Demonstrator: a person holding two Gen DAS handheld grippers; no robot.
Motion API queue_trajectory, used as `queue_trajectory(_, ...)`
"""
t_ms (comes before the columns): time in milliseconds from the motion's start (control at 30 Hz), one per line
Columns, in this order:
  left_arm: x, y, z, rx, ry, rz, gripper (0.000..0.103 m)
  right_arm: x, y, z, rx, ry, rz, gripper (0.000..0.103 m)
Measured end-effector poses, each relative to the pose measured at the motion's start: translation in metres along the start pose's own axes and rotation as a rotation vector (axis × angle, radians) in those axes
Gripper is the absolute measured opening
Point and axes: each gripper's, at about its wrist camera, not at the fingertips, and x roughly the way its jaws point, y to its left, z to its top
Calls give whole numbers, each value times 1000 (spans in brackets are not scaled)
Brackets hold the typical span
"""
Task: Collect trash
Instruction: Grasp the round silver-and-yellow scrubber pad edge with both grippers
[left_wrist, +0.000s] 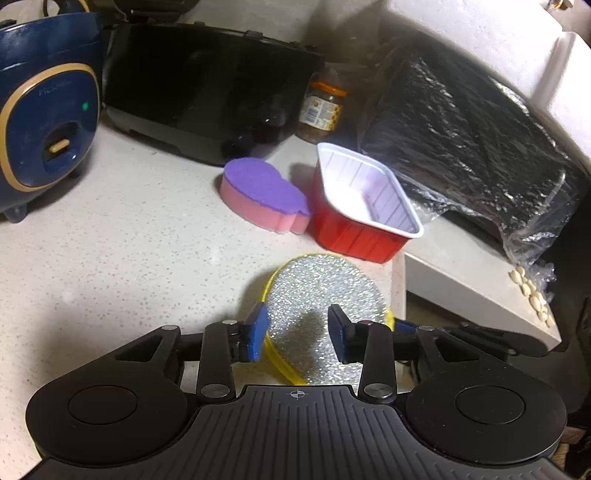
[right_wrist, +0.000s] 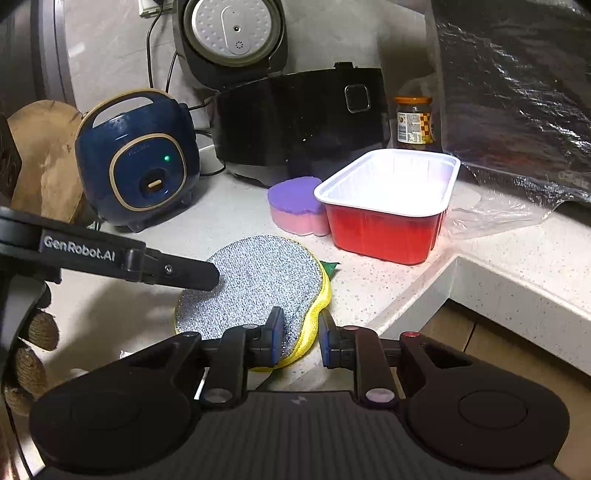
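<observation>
A round silver scouring pad (left_wrist: 325, 291) with a yellow rim lies near the counter's front corner. My left gripper (left_wrist: 297, 332) hovers over it, open, the blue pads clear of it on both sides. In the right wrist view the pad (right_wrist: 255, 280) has its yellow rim pinched between the narrow jaws of my right gripper (right_wrist: 301, 338). A black finger of the left gripper (right_wrist: 177, 271) reaches over the pad's left part. Just behind the pad stands an empty red tray (left_wrist: 354, 236) with a white inside (right_wrist: 384, 236). A green scrap (right_wrist: 331, 266) pokes out from under the pad.
A pink and purple sponge (left_wrist: 262, 199) touches the tray's left side. Behind stand a blue cooker (left_wrist: 44, 122), a black cooker (left_wrist: 207, 92), a jar (left_wrist: 321, 110) and a plastic-wrapped black appliance (left_wrist: 461, 140). The counter steps inward at the right (left_wrist: 461, 291), where pale seeds (left_wrist: 532, 291) lie.
</observation>
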Motion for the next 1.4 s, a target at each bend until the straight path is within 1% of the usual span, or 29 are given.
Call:
queue_trajectory(33,-2,-1,1,-4,-2,-13,43,0,-1,0,1,0,0,19)
queue_trajectory(67,-3,-2,1,-13,-1,-43,42,0,-1,-1,4,1,1,19)
queue_trajectory(133,-2,-4,0,-41,20,-130,41,0,-2,-1,9,-1,6,20)
queue_trajectory(167,0,-7,0,-41,31,-152,41,0,-2,-1,10,-1,6,20)
queue_trajectory(200,1,-11,-2,-27,35,-140,41,0,-2,-1,9,-1,5,20)
queue_trajectory(233,4,-16,-3,0,36,-100,41,0,-1,-1,5,-2,2,20)
queue_trajectory(267,6,-19,-5,22,33,-55,37,0,0,-1,0,-3,-1,20)
queue_trajectory(300,7,-19,-6,30,29,-31,31,0,0,-1,-3,-4,-1,20)
queue_trajectory(333,7,-18,-6,23,27,-23,31,0,1,-1,-6,-6,-1,20)
queue_trajectory(400,6,-12,-5,-5,21,-39,31,-1,2,-1,-12,-7,-3,20)
queue_trajectory(433,5,-9,-4,-15,13,-35,31,-1,2,-2,-14,-7,-4,20)
queue_trajectory(567,1,-1,-1,-41,-12,-5,31,0,1,-2,-14,-6,-2,20)
queue_trajectory(733,-1,5,0,-53,-18,23,31,0,1,-3,-16,-10,-1,20)
queue_trajectory(867,1,9,1,-59,-15,61,32,0,0,-4,-17,-9,1,20)
queue_trajectory(967,4,13,0,-70,-4,55,33,0,-1,-4,-15,-9,4,20)
queue_trajectory(1200,5,12,1,-68,2,47,33,0,-1,-4,-16,-10,4,21)
queue_trajectory(1400,7,14,0,-83,7,24,34,0,-1,-4,-16,-10,4,21)
